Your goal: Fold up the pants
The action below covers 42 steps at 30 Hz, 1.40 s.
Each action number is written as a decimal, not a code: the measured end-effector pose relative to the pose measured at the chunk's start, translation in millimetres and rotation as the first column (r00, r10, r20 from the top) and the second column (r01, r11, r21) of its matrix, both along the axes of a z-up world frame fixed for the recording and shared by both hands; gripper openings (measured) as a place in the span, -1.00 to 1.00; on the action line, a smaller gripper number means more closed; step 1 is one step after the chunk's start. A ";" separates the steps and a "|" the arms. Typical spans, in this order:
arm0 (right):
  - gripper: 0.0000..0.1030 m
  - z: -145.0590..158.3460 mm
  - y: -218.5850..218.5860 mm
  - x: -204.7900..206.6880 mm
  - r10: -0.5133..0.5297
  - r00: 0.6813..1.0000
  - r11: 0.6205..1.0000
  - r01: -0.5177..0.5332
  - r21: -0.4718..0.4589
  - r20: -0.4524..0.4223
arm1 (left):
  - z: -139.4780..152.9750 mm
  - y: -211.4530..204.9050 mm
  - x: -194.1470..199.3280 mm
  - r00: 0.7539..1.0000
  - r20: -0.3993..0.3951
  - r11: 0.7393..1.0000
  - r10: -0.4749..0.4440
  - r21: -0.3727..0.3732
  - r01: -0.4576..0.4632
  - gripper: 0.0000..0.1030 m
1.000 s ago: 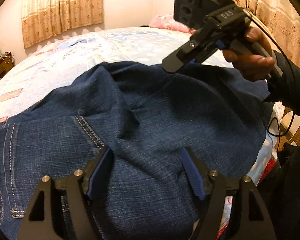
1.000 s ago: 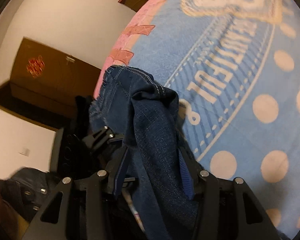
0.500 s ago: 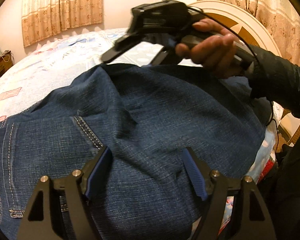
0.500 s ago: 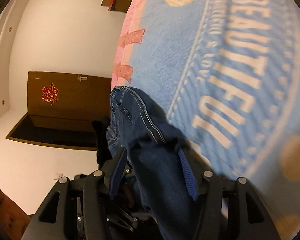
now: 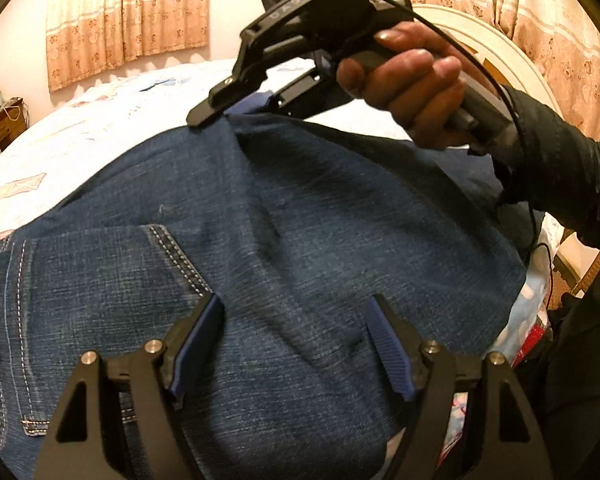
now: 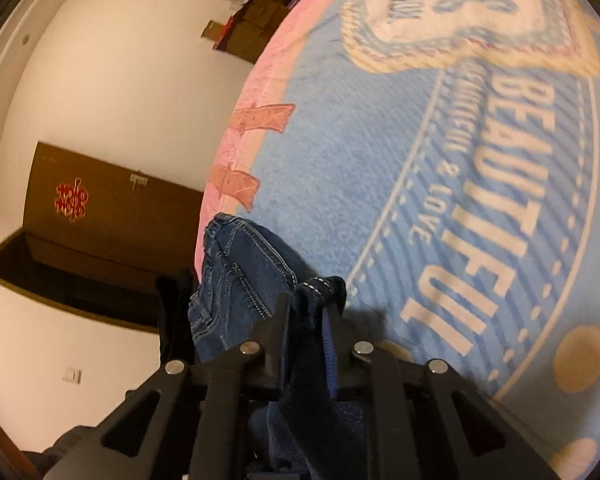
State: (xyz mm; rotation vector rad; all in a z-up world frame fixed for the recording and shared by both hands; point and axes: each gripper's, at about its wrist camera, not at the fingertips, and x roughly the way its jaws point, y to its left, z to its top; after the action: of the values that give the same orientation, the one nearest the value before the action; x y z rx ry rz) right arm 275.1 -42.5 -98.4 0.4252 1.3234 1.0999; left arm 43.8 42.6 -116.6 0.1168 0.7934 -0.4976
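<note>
The jeans (image 5: 300, 240) lie bunched on the blue bedspread (image 6: 380, 160), no neat fold visible yet. The right gripper (image 6: 306, 320) is clamped on a hem edge; the left gripper (image 5: 296, 340) hovers over the denim, its 2 fingers apart, flattening and folding likely remain

The jeans (image 5: 284, 240) are dark blue denim with pale stitching — the blanket (image 6: 440, 168) is light blue, pink-edged, with cream dots and white lettering — and the curtains (image 5: 128, 16) are beige with peach floral bands.
</note>
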 end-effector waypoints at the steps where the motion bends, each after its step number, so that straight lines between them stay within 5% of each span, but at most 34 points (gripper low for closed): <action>1: -0.64 0.0 2.6 4.0 0.032 0.999 0.999 -0.032 0.007 -0.013 | -0.1 2.0 0.4 1.000 -0.006 1.000 0.001 -0.004 -0.001 0.49; 5: -0.34 -25.7 -10.4 10.5 0.102 0.984 0.994 -0.097 0.040 -0.147 | 5.8 14.3 2.6 0.999 -0.029 0.999 0.017 -0.031 -0.018 0.49; 11: -0.34 -23.7 -47.4 -7.1 0.087 0.994 0.996 -0.084 0.042 -0.060 | 32.1 61.7 10.3 0.987 0.025 0.986 0.159 -0.059 -0.157 0.50; 14: -0.34 -26.4 -46.2 -7.0 0.073 0.997 0.997 -0.074 -0.015 -0.025 | 30.5 91.2 25.6 0.958 0.039 0.959 0.283 -0.012 -0.283 0.52; 19: -0.73 -35.9 -33.5 -11.0 0.095 0.995 0.995 -0.095 -0.035 -0.019 | 16.4 130.2 45.8 0.913 -0.020 0.913 0.407 -0.007 -0.407 0.52; 26: -0.93 7.7 -51.2 -28.7 -0.007 0.972 0.992 0.036 -0.122 0.236 | 7.2 126.7 40.1 0.917 -0.008 0.917 0.398 0.023 -0.398 0.52; 32: -0.99 -39.5 -70.3 9.9 -0.110 0.992 0.977 0.118 -0.179 0.059 | 4.9 126.3 39.9 0.914 -0.010 0.914 0.405 0.023 -0.405 0.54; 39: -0.99 -7.3 -79.8 -13.0 -0.068 0.986 0.985 0.091 -0.146 0.154 | 7.6 145.0 41.1 0.894 -0.016 0.894 0.448 -0.010 -0.448 0.52; 42: -0.99 -17.5 -83.3 -12.6 -0.062 0.987 0.973 0.093 -0.212 0.151 | 9.3 139.0 39.9 0.899 0.007 0.899 0.438 0.017 -0.438 0.52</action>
State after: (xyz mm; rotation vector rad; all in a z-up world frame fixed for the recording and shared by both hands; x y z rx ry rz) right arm 262.5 -125.9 -115.9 0.2281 1.2733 0.8912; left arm 83.7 181.6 -107.2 -0.0464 0.7928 -0.0613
